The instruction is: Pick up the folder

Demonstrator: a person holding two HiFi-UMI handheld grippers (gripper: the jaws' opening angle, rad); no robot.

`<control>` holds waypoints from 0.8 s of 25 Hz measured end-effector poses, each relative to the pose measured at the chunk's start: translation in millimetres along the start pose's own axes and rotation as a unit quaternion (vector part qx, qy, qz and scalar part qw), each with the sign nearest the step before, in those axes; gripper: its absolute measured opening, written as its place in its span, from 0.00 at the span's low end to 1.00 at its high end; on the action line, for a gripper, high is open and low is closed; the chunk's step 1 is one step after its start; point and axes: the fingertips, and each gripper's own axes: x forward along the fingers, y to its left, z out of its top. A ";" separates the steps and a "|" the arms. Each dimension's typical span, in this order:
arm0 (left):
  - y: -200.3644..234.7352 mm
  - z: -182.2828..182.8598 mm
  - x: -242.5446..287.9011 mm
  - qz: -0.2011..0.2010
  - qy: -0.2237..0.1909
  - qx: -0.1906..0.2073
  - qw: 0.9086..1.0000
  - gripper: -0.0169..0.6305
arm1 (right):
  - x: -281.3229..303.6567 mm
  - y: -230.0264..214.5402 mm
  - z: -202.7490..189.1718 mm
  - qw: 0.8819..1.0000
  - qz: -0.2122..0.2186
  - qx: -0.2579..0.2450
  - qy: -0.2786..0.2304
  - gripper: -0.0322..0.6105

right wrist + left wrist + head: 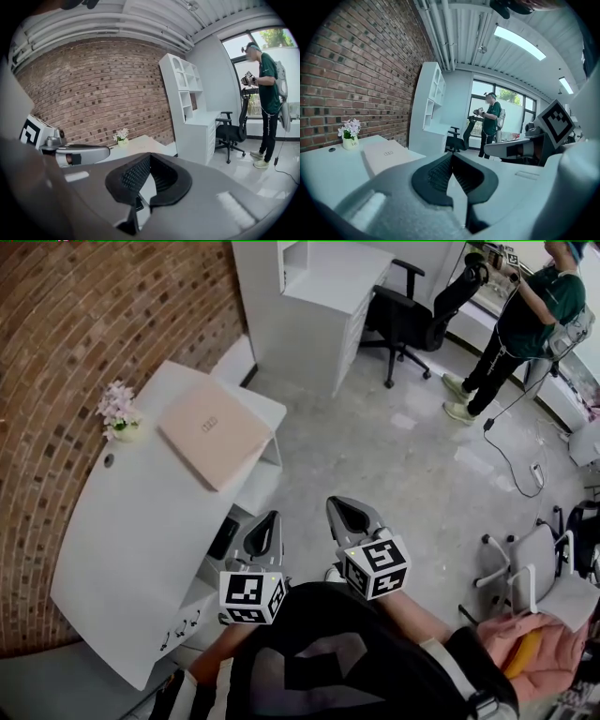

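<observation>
Two tools: your left tool [270, 521] and right tool [342, 510] both closed, nothing between the jaws | pink folder [214, 432] flat on white counter [131, 540], just beside the flower pot [119, 413] | both tools well apart from that pot

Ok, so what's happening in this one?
A person holds a gripper in each hand next to a white desk. The left gripper and the right gripper are side by side near the desk's edge, both shut with nothing between their fingers. The pink folder lies flat on the desk, untouched, beside a small pot of flowers. A second person stands at the back near an office chair.
</observation>
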 end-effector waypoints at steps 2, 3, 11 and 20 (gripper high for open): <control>13.0 2.4 0.8 -0.004 -0.002 -0.006 1.000 0.03 | 11.2 6.3 7.5 1.000 -0.007 -0.006 0.000 0.05; 19.9 3.0 0.7 -0.007 -0.002 -0.008 1.000 0.03 | 16.7 10.2 10.3 1.000 -0.010 -0.009 0.000 0.05; 72.8 4.3 -8.1 -0.031 0.002 -0.020 0.999 0.03 | 52.6 47.3 18.6 0.999 -0.043 -0.009 0.006 0.05; 127.9 5.1 -24.6 -0.038 0.000 -0.027 0.999 0.03 | 85.5 95.2 19.7 0.998 -0.051 -0.025 0.021 0.05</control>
